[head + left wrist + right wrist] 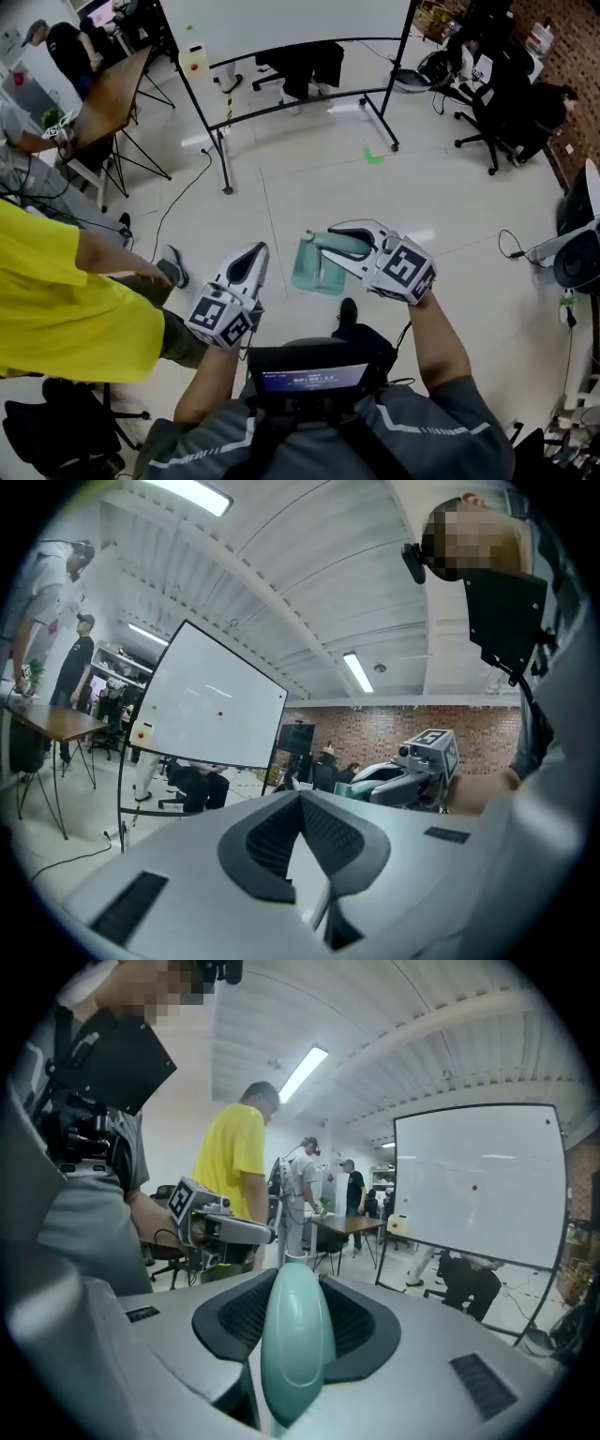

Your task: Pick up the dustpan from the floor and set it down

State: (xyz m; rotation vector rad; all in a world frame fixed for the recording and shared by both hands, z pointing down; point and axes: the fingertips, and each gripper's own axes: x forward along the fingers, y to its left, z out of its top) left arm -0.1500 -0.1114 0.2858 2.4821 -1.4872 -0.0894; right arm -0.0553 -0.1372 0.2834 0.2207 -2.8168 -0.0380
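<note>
The left hand-held gripper (253,253) is close to the person's body. Its jaws are closed, and nothing is between them.

The right hand-held gripper (339,249) is beside it. Its jaws are squeezed on the long rounded handle (298,1344) of the pale green plastic dustpan (314,272). The dustpan is up in the air, off the white tiled floor (309,187), right in front of the person. Its wide scoop part sticks out past the jaws, toward the left hand-held gripper.

The dustpan looks light and hard, like most plastic ones. It should not bend or break easily. The handle looks smooth and round, so it may turn or slip in the jaws. The scoop hangs out to one side and may tip down. The best place to hold it is probably the handle, close to the scoop. It should probably go down slowly and flat.

A person in a yellow shirt (56,291) stands at the left, near the left hand-held gripper. Farther away, a big whiteboard on a black metal frame (281,23) stands on the floor. A brown wooden bench (108,94) is in the far left corner.
</note>
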